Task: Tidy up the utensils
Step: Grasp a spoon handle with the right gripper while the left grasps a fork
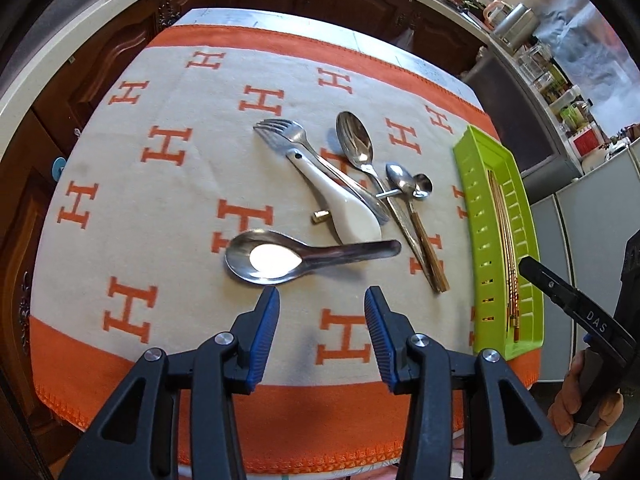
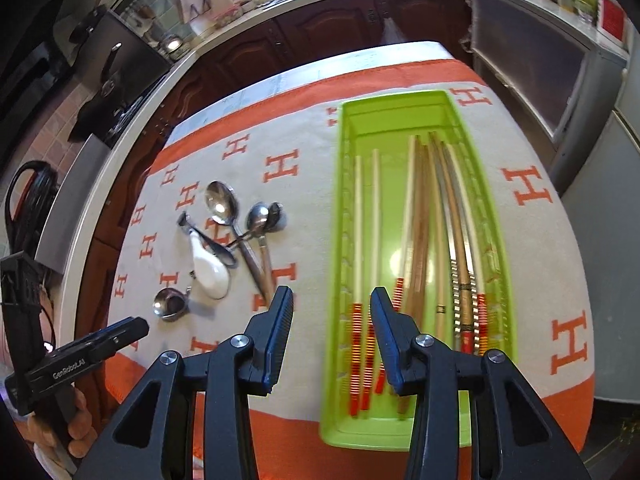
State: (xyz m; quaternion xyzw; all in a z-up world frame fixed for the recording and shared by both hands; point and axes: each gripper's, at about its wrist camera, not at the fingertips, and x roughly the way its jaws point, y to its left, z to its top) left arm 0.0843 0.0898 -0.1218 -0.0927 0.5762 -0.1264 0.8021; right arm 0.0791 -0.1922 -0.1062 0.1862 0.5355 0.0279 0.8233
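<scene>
Chopsticks [image 2: 416,240] are already laid in the green tray [image 2: 456,108]; the spoons and the fork [image 1: 280,132] are left in a pile on the cloth [image 1: 160,220] beside the tray. The left gripper [image 1: 322,320] is held wide open and empty near the steel soup spoon [image 1: 276,258], judged the next pick. The right gripper [image 2: 332,320] is spread empty over the tray's near end. "GenRobot.AI" and "DAS" are read on the tools; H letters are printed on the cloth.

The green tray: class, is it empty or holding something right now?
Holding something: the green tray has chopsticks lying lengthwise inside; no spoons or forks in it.
</scene>
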